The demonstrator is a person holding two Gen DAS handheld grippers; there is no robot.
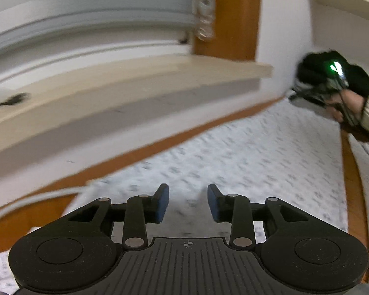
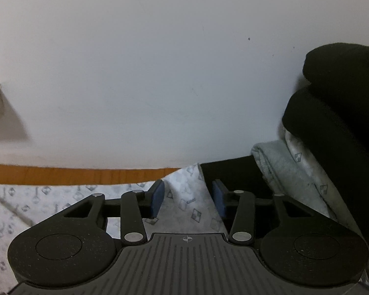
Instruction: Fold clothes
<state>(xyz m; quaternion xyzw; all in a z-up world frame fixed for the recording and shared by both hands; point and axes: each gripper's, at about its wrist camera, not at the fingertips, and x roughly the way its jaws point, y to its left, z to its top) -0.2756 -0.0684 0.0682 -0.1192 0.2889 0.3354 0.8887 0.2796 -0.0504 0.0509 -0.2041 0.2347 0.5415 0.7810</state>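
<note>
Stacked clothes (image 2: 307, 172) right, against wall (image 2: 160, 73)

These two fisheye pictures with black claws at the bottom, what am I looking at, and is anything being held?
No robot here: a person holds a two-finger tool in each hand, with a camera on each looking along its fingers. One picture is from the left gripper, the other from the right gripper. In the left view you also see the person's other hand, blurred. A white patterned cloth lies spread below, and a black garment sits on folded pale fabric at the right. Both grippers' blue pads stand apart. A cloth corner lies between the right pads, unclamped.
</note>
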